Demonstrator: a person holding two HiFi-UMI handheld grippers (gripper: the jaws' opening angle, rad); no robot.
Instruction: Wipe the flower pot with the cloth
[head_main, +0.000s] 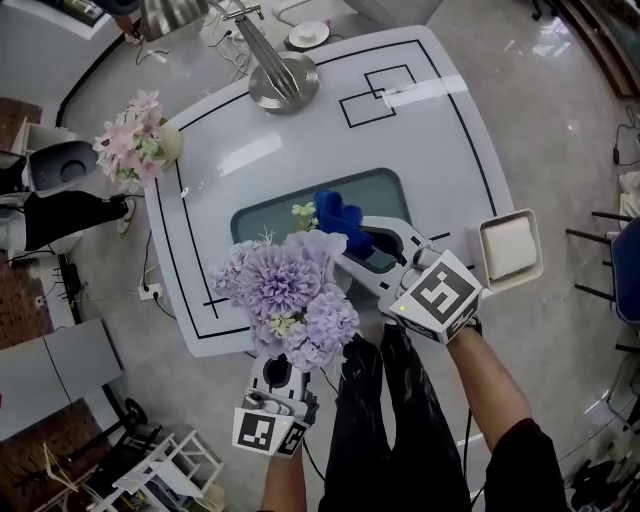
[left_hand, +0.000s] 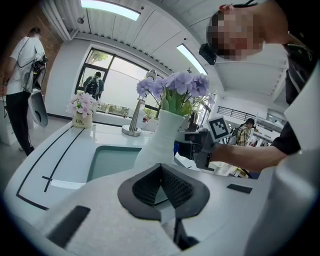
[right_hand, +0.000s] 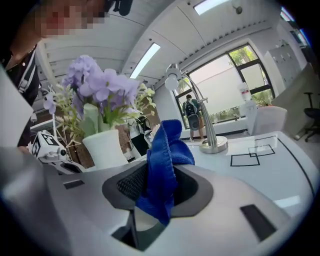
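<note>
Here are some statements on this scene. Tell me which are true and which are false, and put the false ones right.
1. The right gripper is shut on a blue cloth. True.
2. The flower pot is white. True.
3. The flower pot holds pink flowers. False: its flowers are purple; the pink flowers stand apart, at the far left edge of the table.
4. The silver lamp stands in the teal inset. False: the silver lamp stands on the white top beyond the teal inset.

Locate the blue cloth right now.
The cloth is pinched in the right gripper, beside the flower pot; in the head view it's up and right of the purple flowers.
</note>
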